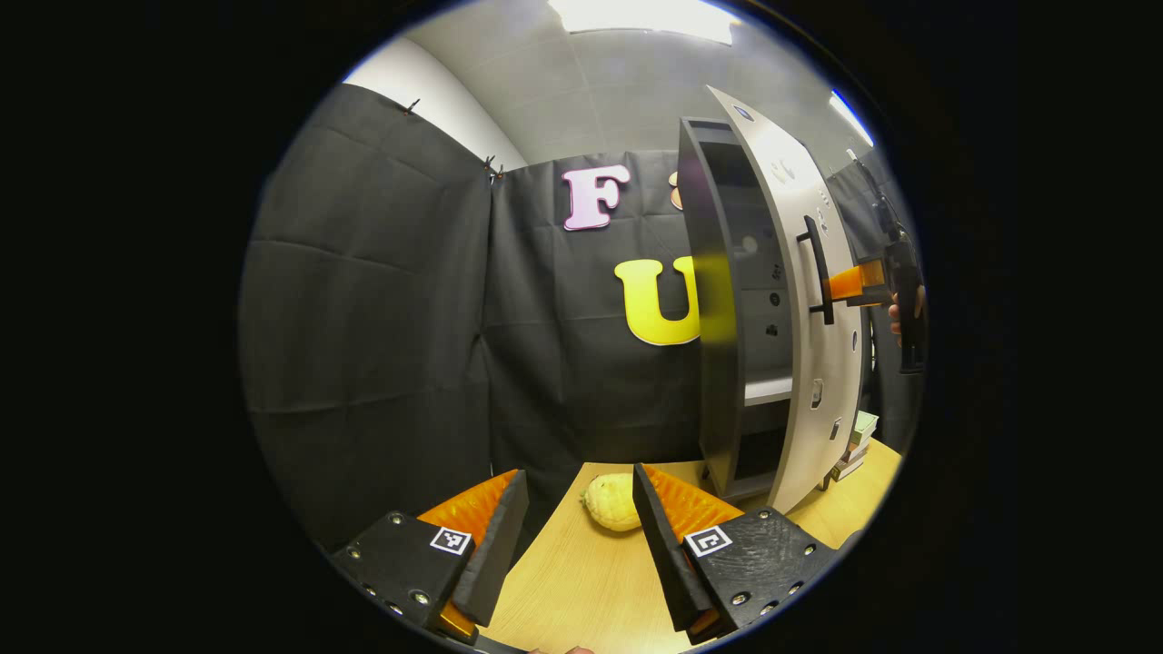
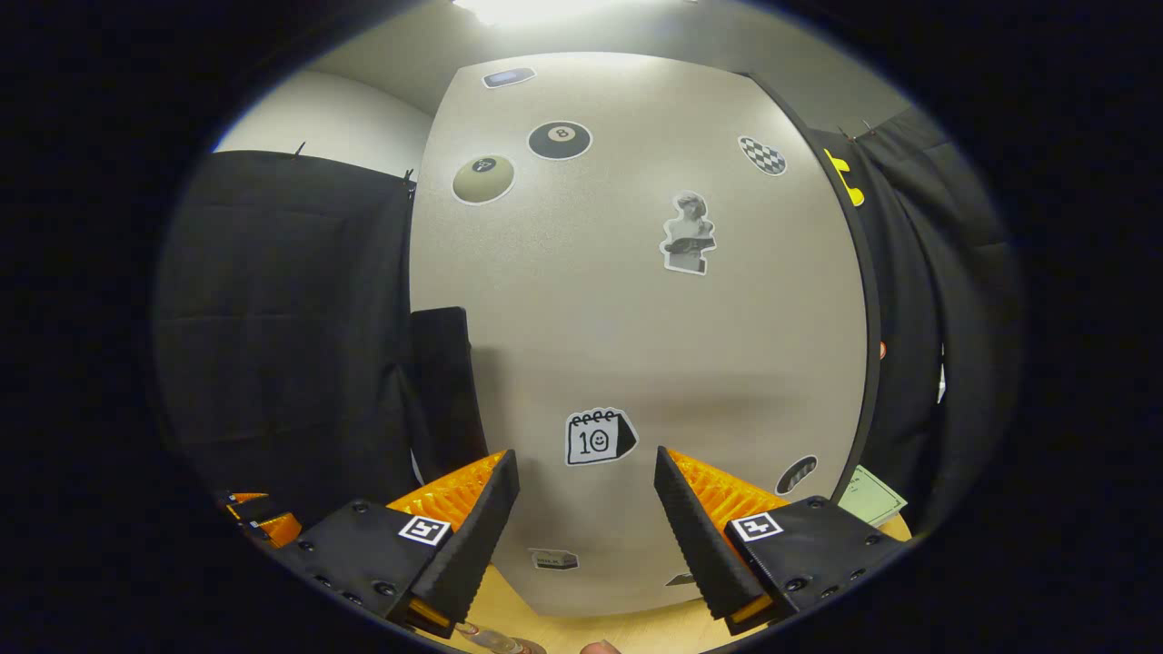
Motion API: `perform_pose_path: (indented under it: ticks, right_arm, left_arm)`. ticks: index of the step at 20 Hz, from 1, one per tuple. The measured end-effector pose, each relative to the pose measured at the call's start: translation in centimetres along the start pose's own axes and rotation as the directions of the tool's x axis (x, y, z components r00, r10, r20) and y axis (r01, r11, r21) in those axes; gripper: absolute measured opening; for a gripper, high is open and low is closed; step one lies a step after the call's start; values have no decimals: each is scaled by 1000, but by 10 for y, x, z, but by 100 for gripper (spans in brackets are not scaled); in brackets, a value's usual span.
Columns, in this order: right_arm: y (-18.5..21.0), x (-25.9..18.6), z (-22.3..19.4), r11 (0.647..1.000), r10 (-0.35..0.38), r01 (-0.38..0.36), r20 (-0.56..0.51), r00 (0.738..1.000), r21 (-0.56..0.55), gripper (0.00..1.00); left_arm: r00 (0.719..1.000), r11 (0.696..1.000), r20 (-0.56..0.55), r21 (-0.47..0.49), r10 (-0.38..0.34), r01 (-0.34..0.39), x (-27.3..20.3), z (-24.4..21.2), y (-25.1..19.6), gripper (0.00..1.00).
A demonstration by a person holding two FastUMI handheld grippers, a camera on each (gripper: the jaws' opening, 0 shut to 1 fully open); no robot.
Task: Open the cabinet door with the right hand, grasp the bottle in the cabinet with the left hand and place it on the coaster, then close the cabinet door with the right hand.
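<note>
On the far right of the tabletop (image 1: 581, 581), in the left gripper view, stands the tall dark cabinet (image 1: 713, 300), its grey sticker-covered door (image 1: 800, 300) swung partly outward so that only a narrow slice of shelves shows. The bottle cannot be made out in that dim interior. The door's black vertical bar handle (image 1: 818, 270) runs up and down on the outer face, and the right gripper (image 1: 859, 283), with a hand (image 1: 899, 313) behind it, sits level with the handle's middle, to the right of it. Whether its fingers press the bar cannot be told from here.

In the right gripper view the same gripper's fingers (image 2: 472, 518) are spread wide, with nothing between them, pointing at the flat grey face of the door (image 2: 636, 345). No handle lies in the gap there, so the hold looks unsettled.

The left gripper (image 1: 581, 527) waits low over the tabletop, fingers parted and empty, aimed left of the cabinet opening. A pale yellow knobbly object (image 1: 611, 501) lies just ahead of it.

My judgement: the door must swing wider before the left gripper, the nearer to the opening, can reach up and to its right into the shelves. No coaster can be picked out.
</note>
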State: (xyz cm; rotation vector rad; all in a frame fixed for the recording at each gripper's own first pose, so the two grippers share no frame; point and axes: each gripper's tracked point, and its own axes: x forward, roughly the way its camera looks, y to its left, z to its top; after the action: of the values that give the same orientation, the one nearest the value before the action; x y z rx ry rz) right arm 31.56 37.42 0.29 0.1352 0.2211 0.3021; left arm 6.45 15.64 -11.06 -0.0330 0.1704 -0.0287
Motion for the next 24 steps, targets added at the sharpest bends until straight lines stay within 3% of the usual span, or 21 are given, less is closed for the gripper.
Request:
perform_pose_path:
  ticks: [6,8,9,11,24]
  right_arm:
    - [2,0,9,1000,12,-12,28,1000,10,97]
    - [-8,-13,16,1000,18,-18,43,999,0,99]
    - [-12,-23,17,1000,16,-15,48,999,-8,94]
    - [-25,-44,21,1000,6,-4,58,998,-23,99]
    - [-170,-198,24,987,-133,138,72,989,-76,99]
  left_arm:
    - [1000,1000,17,3,10,-10,-5,11,-13,67]
    - [999,1000,33,15,13,-13,-9,23,-24,67]
    - [999,1000,38,18,11,-11,-10,28,-31,67]
    - [999,1000,47,21,2,-3,-14,38,-50,67]
    - [983,990,124,51,-136,131,-52,95,-225,67]
